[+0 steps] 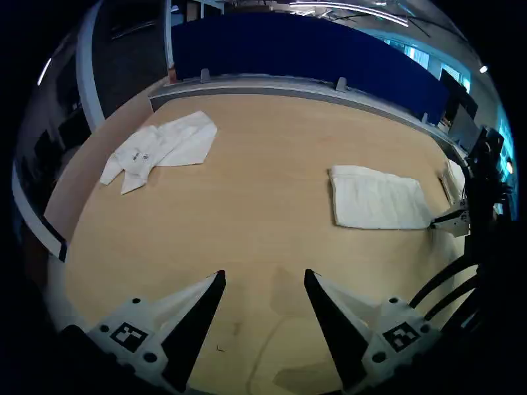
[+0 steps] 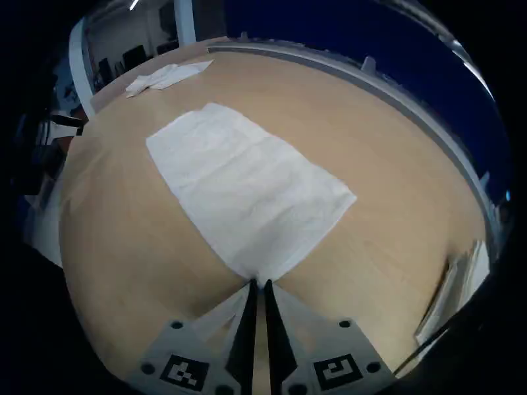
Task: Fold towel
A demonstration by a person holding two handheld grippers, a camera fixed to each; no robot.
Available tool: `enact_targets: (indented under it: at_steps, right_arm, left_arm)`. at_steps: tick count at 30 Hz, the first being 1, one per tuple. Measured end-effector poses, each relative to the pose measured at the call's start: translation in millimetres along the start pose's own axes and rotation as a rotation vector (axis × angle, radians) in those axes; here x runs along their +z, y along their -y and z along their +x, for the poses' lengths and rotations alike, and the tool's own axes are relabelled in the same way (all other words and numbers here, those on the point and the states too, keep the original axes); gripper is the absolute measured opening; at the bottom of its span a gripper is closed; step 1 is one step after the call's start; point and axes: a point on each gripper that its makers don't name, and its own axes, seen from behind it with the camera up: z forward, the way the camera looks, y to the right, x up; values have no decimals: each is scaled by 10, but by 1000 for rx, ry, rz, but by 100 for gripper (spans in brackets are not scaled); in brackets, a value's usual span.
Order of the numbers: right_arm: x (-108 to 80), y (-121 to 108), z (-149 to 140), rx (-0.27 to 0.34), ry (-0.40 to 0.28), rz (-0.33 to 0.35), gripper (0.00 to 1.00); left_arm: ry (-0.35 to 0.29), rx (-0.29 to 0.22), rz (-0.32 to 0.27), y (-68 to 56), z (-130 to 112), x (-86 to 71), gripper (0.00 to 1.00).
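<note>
A white towel (image 2: 244,184) lies flat on the wooden table (image 2: 118,263), folded into a long rectangle. My right gripper (image 2: 258,284) is shut, its fingertips pinching the towel's near corner. In the left gripper view the same towel (image 1: 375,197) rests at the right of the table (image 1: 263,184), with the right gripper (image 1: 440,222) at its right-hand corner. My left gripper (image 1: 263,282) hovers open over bare wood near the front edge, well apart from the towel, with nothing between its fingers.
A crumpled white cloth (image 1: 161,148) lies at the table's far left, also visible as the cloth (image 2: 165,76) beyond the towel. A blue partition (image 1: 296,49) runs along the far edge. A white stack (image 2: 461,276) sits at the right edge.
</note>
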Motion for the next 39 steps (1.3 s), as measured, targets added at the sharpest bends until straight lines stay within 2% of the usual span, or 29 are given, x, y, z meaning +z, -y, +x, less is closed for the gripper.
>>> enact_targets:
  at_steps: [9, 21, 30, 36, 39]
  right_arm:
    - [-211, -105, 439, -32, -59, -32, 8]
    - [-510, 27, 1341, -161, -170, -39, 8]
    - [-489, 109, 1539, -208, -175, -31, 8]
    - [-411, 295, 1753, -244, -191, 7, 8]
    - [-311, 454, 1859, -269, -195, 36, 8]
  left_arm:
    - [-8, -13, -6, -7, 46, -26, 89]
    - [-36, -22, -15, -17, 126, -108, 89]
    - [-46, -25, -23, -32, 134, -175, 89]
    - [-51, -22, -23, -31, 140, -219, 89]
    - [-55, -24, -25, -27, 166, -224, 88]
